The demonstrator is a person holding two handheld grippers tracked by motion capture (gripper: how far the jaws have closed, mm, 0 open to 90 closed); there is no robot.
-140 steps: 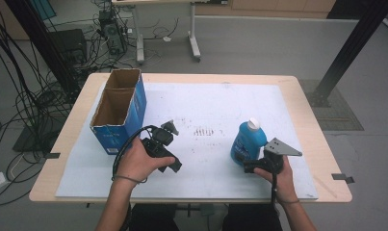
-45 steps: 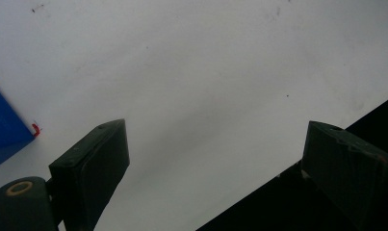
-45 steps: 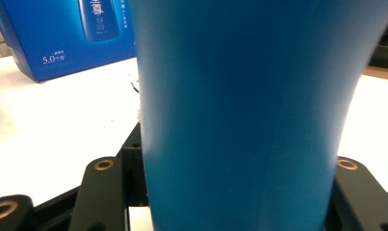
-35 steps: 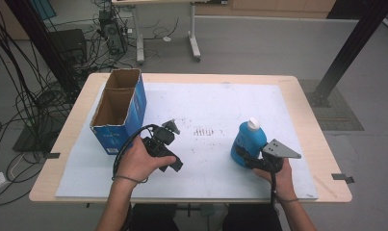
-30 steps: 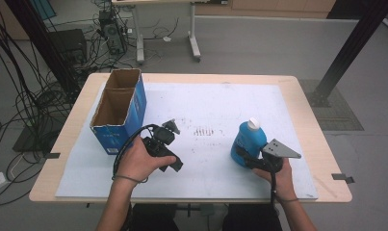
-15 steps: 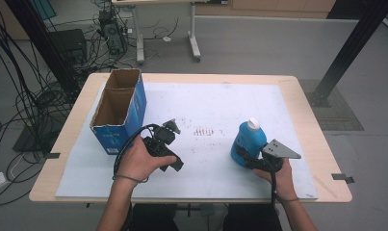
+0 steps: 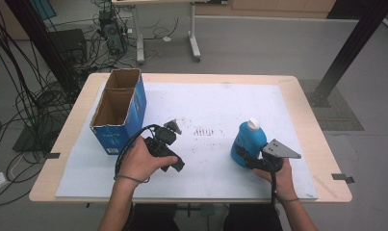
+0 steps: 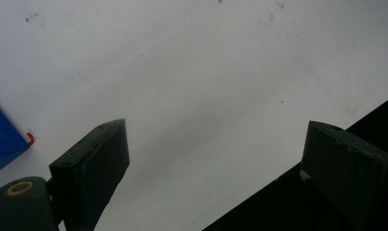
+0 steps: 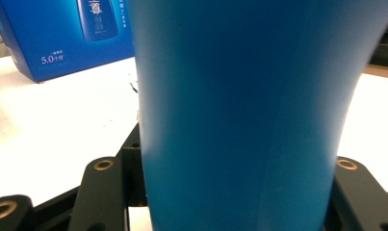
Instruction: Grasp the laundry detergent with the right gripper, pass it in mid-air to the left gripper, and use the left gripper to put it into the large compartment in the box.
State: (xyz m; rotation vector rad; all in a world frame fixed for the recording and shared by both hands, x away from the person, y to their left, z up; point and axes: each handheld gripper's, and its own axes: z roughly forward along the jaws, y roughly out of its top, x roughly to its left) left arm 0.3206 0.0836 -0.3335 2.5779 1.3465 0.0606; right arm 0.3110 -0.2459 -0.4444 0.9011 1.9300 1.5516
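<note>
Two tongs are working here: my right tongs (image 7: 247, 156) are clenching the blue bottle (image 7: 248, 140), which is standing upright near the counter's (image 7: 297, 103) right front corner, while my left tongs (image 7: 170, 132) are resting gaping and empty toward the front left, beside the open blue box (image 7: 117, 113). I am judging the grip low, so lifting could tip the bottle. The right gripper view is showing both jaws hugging the bottle; the high view is showing its white cap (image 7: 252, 123).

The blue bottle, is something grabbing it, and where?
Yes. The right hand-held gripper is shut on the bottle, clamping its lower body from both sides. The left hand-held gripper is open and holds nothing.
</note>
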